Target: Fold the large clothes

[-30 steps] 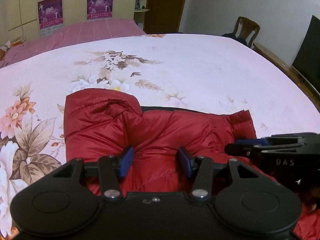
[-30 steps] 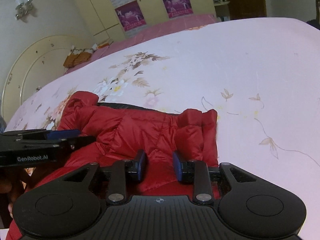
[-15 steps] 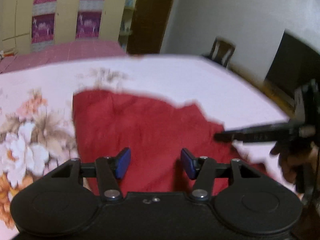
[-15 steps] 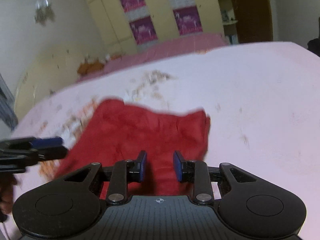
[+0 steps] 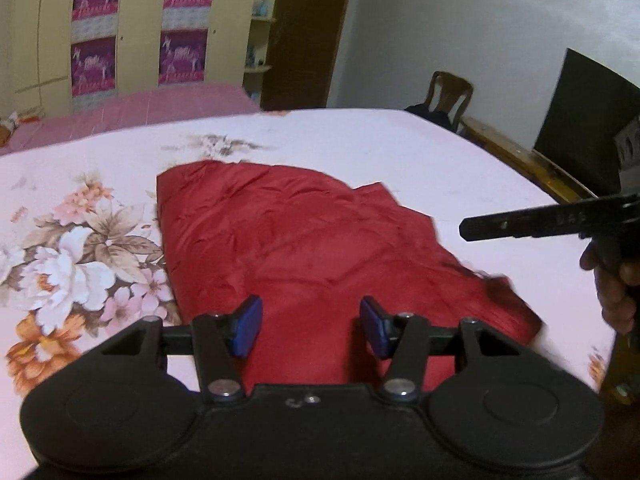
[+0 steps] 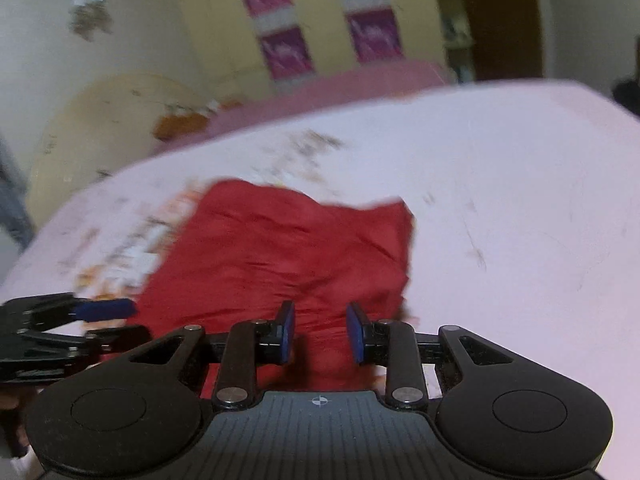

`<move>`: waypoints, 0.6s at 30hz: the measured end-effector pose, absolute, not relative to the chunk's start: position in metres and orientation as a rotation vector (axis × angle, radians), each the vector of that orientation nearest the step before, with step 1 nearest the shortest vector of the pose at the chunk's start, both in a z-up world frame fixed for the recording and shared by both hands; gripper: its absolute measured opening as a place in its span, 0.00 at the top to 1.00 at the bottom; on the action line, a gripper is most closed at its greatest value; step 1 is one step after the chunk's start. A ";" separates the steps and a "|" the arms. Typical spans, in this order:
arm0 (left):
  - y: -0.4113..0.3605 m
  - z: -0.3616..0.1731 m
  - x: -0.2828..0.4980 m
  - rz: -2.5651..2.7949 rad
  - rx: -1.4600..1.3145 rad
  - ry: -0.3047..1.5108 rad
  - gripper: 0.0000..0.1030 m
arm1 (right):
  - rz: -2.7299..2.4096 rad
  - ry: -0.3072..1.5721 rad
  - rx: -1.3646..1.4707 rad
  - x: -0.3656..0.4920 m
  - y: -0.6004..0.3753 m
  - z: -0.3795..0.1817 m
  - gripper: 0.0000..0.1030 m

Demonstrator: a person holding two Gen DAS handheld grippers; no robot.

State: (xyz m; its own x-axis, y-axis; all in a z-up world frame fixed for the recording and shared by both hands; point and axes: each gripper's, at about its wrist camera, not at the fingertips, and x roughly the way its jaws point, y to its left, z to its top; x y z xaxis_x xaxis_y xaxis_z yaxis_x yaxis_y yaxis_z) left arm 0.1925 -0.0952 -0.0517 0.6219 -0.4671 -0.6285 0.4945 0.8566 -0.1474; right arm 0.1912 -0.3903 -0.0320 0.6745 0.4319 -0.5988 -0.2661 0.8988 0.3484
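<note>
A red padded jacket [image 5: 304, 240] lies folded flat on the pink floral bedsheet [image 5: 420, 160]; it also shows, blurred, in the right wrist view [image 6: 288, 248]. My left gripper [image 5: 310, 330] is open and empty, raised above the jacket's near edge. My right gripper [image 6: 320, 334] is open and empty, also above the near edge. The right gripper shows from the side at the right of the left wrist view [image 5: 540, 224]. The left gripper shows at the left of the right wrist view [image 6: 80, 312].
A wooden chair [image 5: 446, 98] and a dark screen [image 5: 584, 120] stand past the bed's right side. A wooden bed frame edge [image 5: 520, 156] runs along there. A yellow wardrobe with purple posters [image 5: 140, 40] stands behind. A round headboard [image 6: 100, 128] is at the left.
Both grippers lifted up and back from the jacket. The jacket, bunched a second ago, now lies spread flatter. The right wrist view is blurred by motion.
</note>
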 end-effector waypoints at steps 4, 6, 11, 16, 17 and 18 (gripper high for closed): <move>-0.095 -0.050 0.164 -0.547 0.028 0.722 0.50 | 0.504 0.742 0.197 0.154 -0.375 -0.024 0.72; -0.102 -0.056 0.155 -0.519 0.063 0.728 0.50 | 0.535 0.758 0.177 0.141 -0.368 -0.031 0.72; -0.110 -0.077 0.144 -0.438 0.127 0.733 0.48 | 0.548 0.799 0.082 0.136 -0.345 -0.061 0.72; -0.107 -0.094 0.141 -0.417 0.141 0.731 0.47 | 0.537 0.827 0.074 0.136 -0.344 -0.093 0.72; -0.107 -0.097 0.141 -0.413 0.153 0.731 0.47 | 0.533 0.829 0.077 0.138 -0.344 -0.101 0.72; -0.108 -0.100 0.141 -0.408 0.165 0.730 0.47 | 0.533 0.826 0.083 0.138 -0.343 -0.106 0.72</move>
